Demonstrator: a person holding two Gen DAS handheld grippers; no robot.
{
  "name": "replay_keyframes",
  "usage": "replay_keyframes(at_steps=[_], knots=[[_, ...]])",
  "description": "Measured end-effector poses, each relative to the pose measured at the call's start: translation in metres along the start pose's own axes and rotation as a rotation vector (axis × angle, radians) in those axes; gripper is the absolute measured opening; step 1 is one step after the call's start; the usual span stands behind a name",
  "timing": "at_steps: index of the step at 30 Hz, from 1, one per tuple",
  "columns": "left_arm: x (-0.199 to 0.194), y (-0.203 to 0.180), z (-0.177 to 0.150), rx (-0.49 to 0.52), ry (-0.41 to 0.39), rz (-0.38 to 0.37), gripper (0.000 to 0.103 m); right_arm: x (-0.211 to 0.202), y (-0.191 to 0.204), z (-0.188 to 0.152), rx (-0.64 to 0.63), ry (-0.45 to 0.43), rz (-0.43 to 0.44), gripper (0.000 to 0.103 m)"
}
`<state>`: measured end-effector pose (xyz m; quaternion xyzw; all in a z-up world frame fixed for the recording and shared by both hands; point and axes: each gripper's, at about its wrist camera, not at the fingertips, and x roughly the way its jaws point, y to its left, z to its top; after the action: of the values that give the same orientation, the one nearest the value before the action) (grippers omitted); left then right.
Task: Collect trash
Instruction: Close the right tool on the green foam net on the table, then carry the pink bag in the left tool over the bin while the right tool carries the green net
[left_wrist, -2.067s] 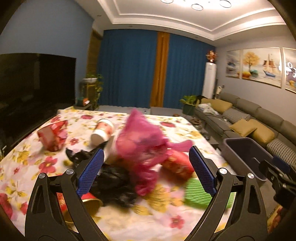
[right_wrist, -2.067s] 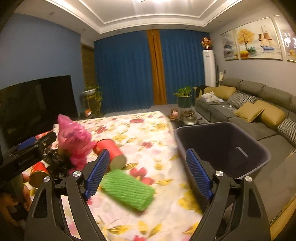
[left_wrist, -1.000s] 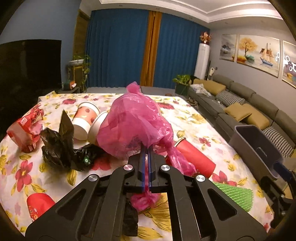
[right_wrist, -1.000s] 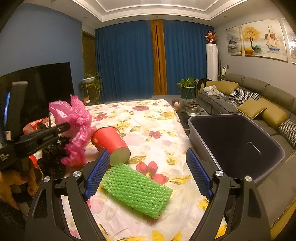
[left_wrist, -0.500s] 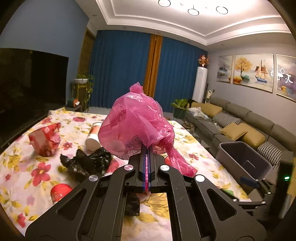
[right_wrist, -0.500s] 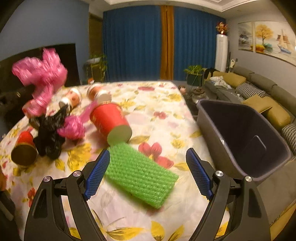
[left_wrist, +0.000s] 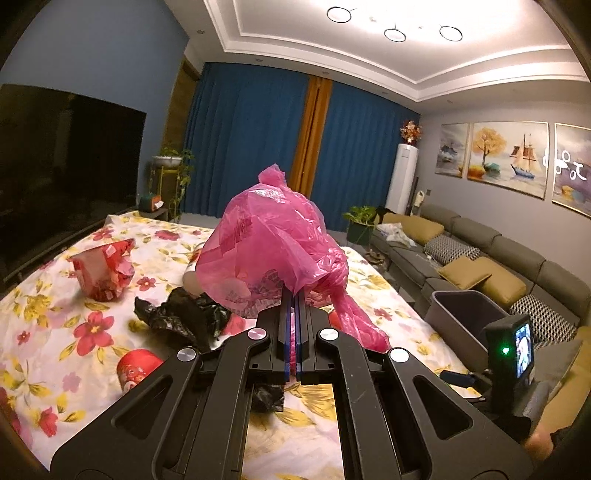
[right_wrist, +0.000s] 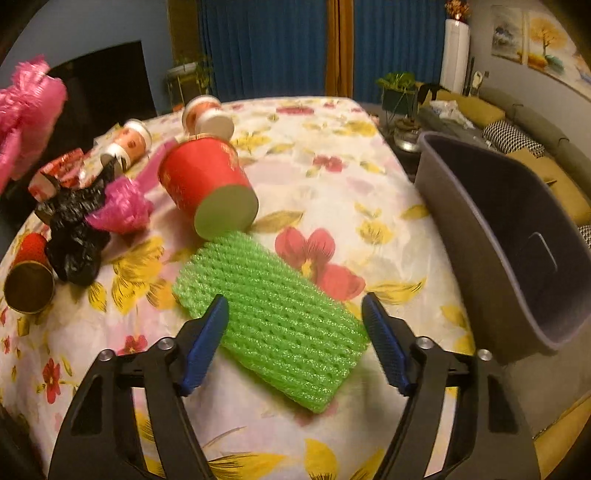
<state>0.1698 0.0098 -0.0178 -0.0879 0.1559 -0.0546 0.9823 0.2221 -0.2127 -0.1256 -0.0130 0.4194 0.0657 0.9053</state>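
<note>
Floral tablecloth (right_wrist: 332, 177) beneath right tongs (right_wrist: 295, 332) spread over green foam net (right_wrist: 273, 314)

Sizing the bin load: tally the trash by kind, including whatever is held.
Paper cups: 4 (large red cup, small red cup, two red-and-white cups)
Plastic bags: 3 (held pink plastic bag, loose pink wad, black bag)
Green foam net sleeve: 1
Crumpled red wrapper: 1
Total: 9
</note>
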Motion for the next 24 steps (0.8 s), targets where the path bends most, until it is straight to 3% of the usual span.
replay_keyframes(at_steps=[4, 14, 24], knots=[[0.000, 0.003, -0.002, -0.010, 0.016, 0.002, 0.000, 0.001, 0.005, -0.001, -0.027, 0.002, -0.006, 0.062], [-0.002, 0.003, -0.004, -0.008, 0.025, -0.003, 0.000, -0.008, 0.014, -0.005, -0.087, -0.030, -0.005, 0.026], [-0.005, -0.005, -0.006, 0.012, 0.032, -0.021, 0.000, -0.042, 0.006, -0.012, -0.067, -0.112, 0.003, 0.022]])
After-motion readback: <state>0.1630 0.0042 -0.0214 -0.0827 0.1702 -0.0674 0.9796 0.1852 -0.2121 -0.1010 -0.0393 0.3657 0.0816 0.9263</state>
